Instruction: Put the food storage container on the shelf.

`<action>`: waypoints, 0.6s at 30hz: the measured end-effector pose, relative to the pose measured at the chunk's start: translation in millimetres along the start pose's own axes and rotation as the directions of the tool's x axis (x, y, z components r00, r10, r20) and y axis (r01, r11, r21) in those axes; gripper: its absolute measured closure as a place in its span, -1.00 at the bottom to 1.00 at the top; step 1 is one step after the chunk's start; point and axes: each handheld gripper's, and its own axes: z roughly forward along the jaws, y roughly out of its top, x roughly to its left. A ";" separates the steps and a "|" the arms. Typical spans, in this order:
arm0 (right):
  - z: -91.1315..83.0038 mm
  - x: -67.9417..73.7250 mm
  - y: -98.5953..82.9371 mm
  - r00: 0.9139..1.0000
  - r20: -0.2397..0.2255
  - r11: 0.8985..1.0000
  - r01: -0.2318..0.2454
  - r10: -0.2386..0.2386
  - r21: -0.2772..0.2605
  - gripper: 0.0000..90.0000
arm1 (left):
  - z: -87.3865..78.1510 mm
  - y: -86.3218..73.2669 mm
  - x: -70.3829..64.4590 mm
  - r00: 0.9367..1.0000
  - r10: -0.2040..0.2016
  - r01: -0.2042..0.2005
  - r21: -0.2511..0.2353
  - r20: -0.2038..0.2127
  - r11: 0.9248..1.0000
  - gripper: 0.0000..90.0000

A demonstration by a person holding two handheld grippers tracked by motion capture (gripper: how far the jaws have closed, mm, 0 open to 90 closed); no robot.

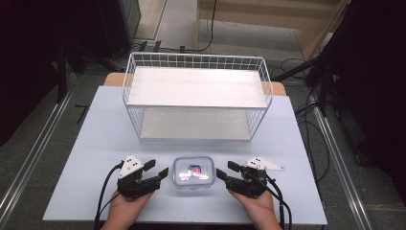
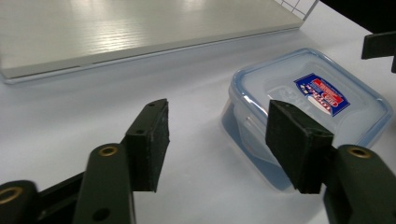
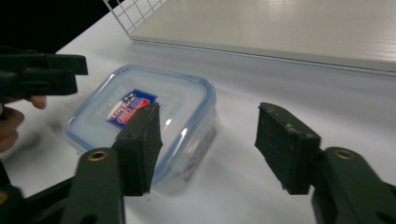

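Box: a clear plastic box (image 1: 192,172) with a blue-rimmed lid (a red and blue label is stuck on top) is set on the table (image 1: 95,143), between the two grippers.
Left gripper (image 1: 156,169): held just beside the box, jaws spread apart, nothing gripped.
Right gripper (image 1: 226,170): held just beside the box, jaws apart, nothing gripped.
Rack: a white wire rack (image 1: 196,96) is placed behind the box.

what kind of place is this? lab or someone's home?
Most likely a lab recording setup, not a home: a bare table with just a wire rack and a lidded container, cables on the floor, dark curtains at the sides, both grippers cabled.
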 end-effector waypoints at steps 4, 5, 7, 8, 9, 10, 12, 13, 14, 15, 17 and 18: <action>5.8 3.7 1.5 1.000 -0.016 1.000 -0.009 0.010 0.007 -0.20 | 3.6 0.5 -4.1 0.999 -0.009 0.009 0.005 0.041 1.000 -0.24; 10.2 7.4 2.0 1.000 -0.023 1.000 -0.010 0.010 0.017 -0.26 | 5.5 0.8 -5.7 0.998 -0.017 0.016 0.015 0.064 1.000 -0.33; 11.8 8.5 2.1 0.999 -0.031 1.000 -0.016 0.017 0.024 -0.29 | 9.3 1.1 -8.2 0.996 -0.024 0.021 0.032 0.091 0.999 -0.39; 15.8 10.4 1.5 0.999 -0.041 0.999 -0.022 0.024 0.044 -0.33 | 13.7 1.5 -9.4 0.992 -0.041 0.035 0.051 0.122 0.998 -0.40; 15.8 10.4 1.5 0.999 -0.041 0.999 -0.022 0.024 0.044 -0.33 | 13.7 1.5 -9.4 0.992 -0.041 0.035 0.051 0.122 0.998 -0.40; 18.3 11.3 0.1 0.998 -0.042 0.998 -0.033 0.035 0.060 -0.37 | 16.9 1.4 -9.7 0.988 -0.058 0.050 0.064 0.140 0.997 -0.41; 20.6 11.1 -1.0 0.997 -0.051 0.996 -0.047 0.051 0.074 -0.38 | 20.5 0.6 -9.9 0.982 -0.086 0.074 0.077 0.170 0.994 -0.40; 21.3 10.9 -1.3 0.997 -0.049 0.996 -0.051 0.055 0.077 -0.38 | 22.7 -0.1 -9.5 0.977 -0.109 0.094 0.091 0.182 0.991 -0.40; 22.6 10.6 -1.7 0.997 -0.057 0.995 -0.054 0.058 0.083 -0.38 | 23.6 -0.3 -9.0 0.976 -0.114 0.097 0.100 0.184 0.990 -0.39; 23.6 10.5 -1.9 0.996 -0.058 0.995 -0.058 0.063 0.086 -0.39 | 24.7 -0.9 -9.3 0.974 -0.121 0.103 0.103 0.192 0.989 -0.39; 25.1 10.1 -2.1 0.996 -0.063 0.994 -0.060 0.066 0.092 -0.39 | 25.0 -1.4 -9.6 0.975 -0.116 0.098 0.103 0.188 0.990 -0.38; 27.6 9.6 -2.6 0.995 -0.070 0.992 -0.068 0.076 0.108 -0.40 | 25.7 -2.0 -9.1 0.974 -0.119 0.098 0.113 0.194 0.989 -0.37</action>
